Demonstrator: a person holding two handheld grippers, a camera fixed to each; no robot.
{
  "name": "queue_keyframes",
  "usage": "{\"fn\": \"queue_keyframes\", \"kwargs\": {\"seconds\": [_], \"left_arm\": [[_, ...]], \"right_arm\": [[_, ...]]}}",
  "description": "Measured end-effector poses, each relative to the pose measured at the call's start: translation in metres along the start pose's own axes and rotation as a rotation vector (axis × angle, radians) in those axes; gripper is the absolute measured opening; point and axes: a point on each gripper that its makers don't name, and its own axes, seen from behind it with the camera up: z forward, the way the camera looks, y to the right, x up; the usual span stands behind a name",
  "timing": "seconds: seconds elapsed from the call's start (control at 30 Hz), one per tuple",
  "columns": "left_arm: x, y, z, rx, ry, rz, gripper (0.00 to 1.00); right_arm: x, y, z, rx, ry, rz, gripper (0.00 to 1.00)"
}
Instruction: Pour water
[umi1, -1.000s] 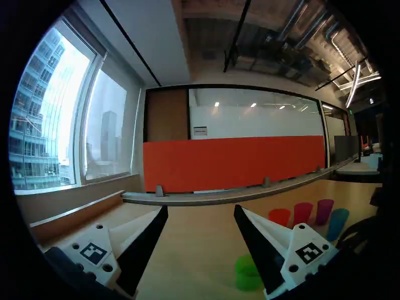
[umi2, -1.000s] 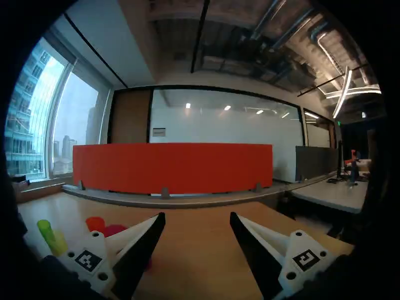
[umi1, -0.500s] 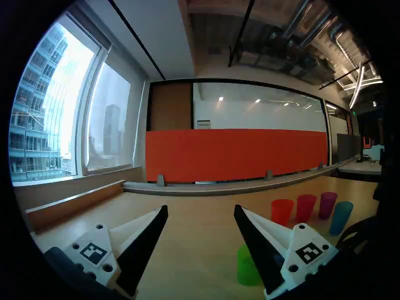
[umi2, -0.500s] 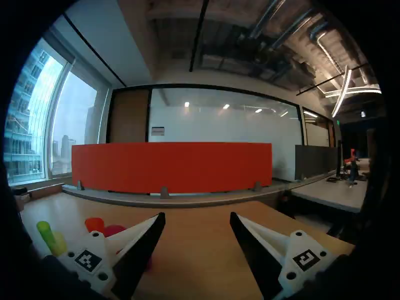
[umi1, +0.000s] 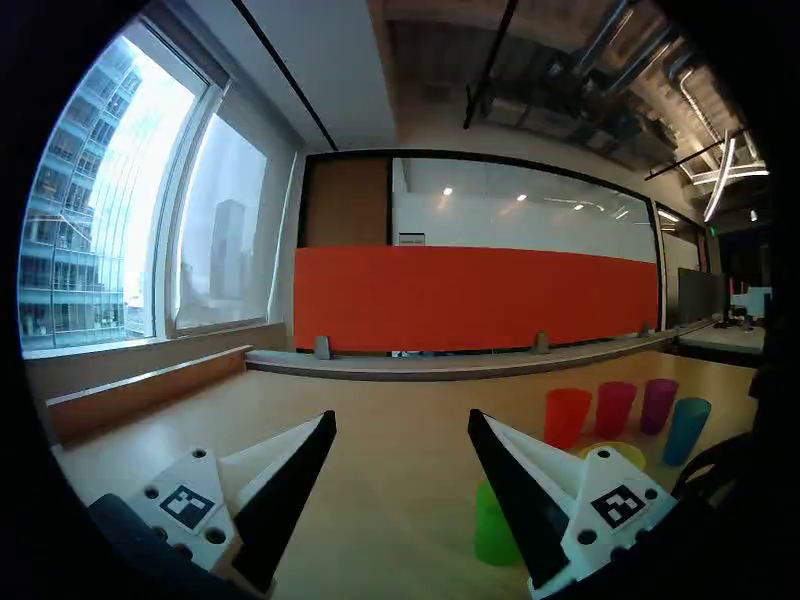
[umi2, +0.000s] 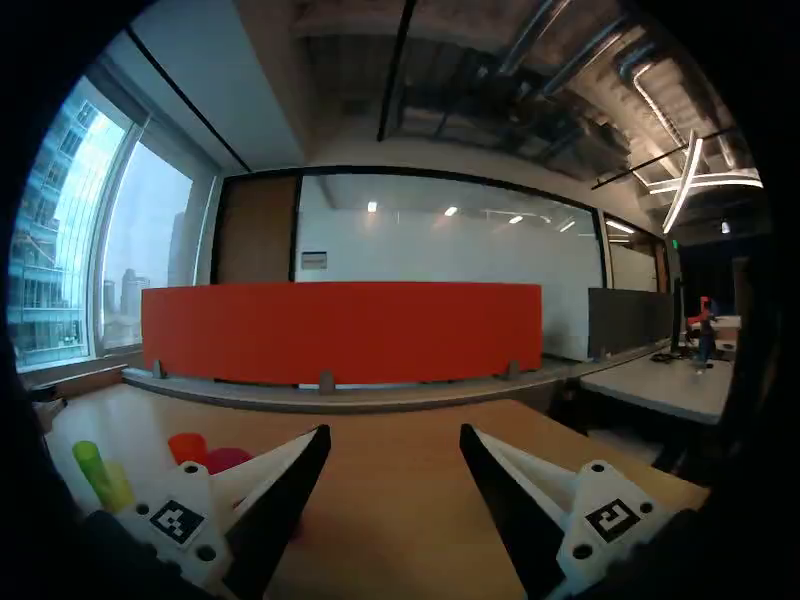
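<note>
In the left gripper view my left gripper (umi1: 400, 445) is open above a wooden table (umi1: 400, 440), nothing between its fingers. To its right stands a row of plastic cups: orange (umi1: 566, 417), pink (umi1: 613, 408), purple (umi1: 657, 405) and teal (umi1: 688, 430), with a yellow cup (umi1: 620, 452) in front and a green cup (umi1: 493, 524) half hidden behind the right finger. In the right gripper view my right gripper (umi2: 395, 455) is open over the table, empty. An orange cup (umi2: 187, 447), a pink cup (umi2: 226, 460) and a light green cup (umi2: 95, 470) sit at its lower left.
An orange partition (umi1: 470, 300) runs along the table's far edge on a grey rail (umi1: 450, 365). Large windows (umi1: 90, 230) and a wooden sill (umi1: 140, 390) lie to the left. Another desk (umi2: 660, 385) with items stands at the right.
The left gripper's view has tilted downward: the partition and cups sit higher in the frame and the yellow cup has come into sight. The right gripper has barely moved.
</note>
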Motion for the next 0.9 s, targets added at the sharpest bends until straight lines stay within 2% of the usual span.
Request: {"fn": "queue_keyframes", "kwargs": {"seconds": [0.3,0.7,0.9], "left_arm": [[-0.003,-0.001,0.004,-0.004,-0.002,-0.036,0.98],[-0.010,0.006,0.005,-0.011,-0.027,0.012,0.98],[-0.010,0.007,0.005,-0.015,-0.031,0.016,0.98]], "right_arm": [[-0.003,0.002,-0.001,-0.003,-0.003,0.002,1.00],[-0.007,0.002,-0.002,-0.004,-0.008,0.013,1.00],[-0.007,0.004,-0.003,-0.003,-0.007,0.020,1.00]]}}
